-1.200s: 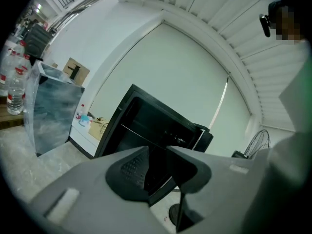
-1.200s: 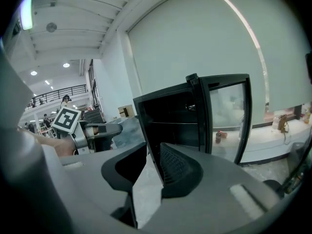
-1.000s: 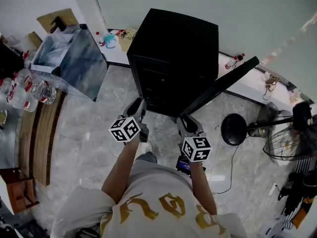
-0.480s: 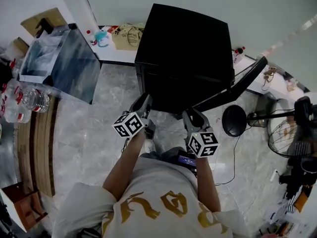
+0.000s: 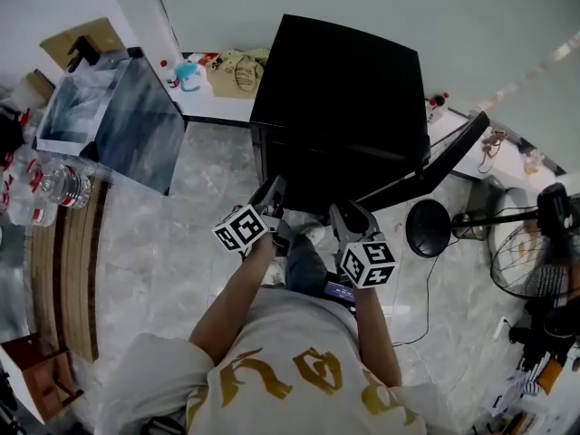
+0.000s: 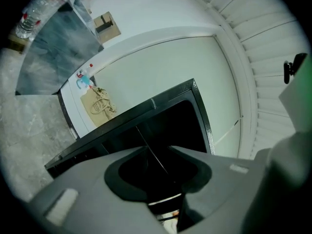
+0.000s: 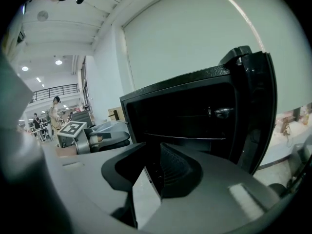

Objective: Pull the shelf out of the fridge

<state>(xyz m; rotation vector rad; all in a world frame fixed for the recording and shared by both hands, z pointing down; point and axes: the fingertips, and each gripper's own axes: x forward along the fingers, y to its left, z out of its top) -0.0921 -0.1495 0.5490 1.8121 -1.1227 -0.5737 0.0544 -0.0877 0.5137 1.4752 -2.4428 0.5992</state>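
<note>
a black fridge (image 5: 340,89) stands on a marble floor (image 5: 163,243), its door (image 5: 426,166) swung wide to the right, so the front is open. the left gripper (image 5: 270,193) and right gripper (image 5: 349,216) hover side by side at that front edge, both jaws released and holding nothing. the shelf (image 7: 185,137) sits inside the dark fridge, a thin pale line running across it.

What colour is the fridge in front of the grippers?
The fridge is black, and its open door is black too. The head view shows it best.
</note>
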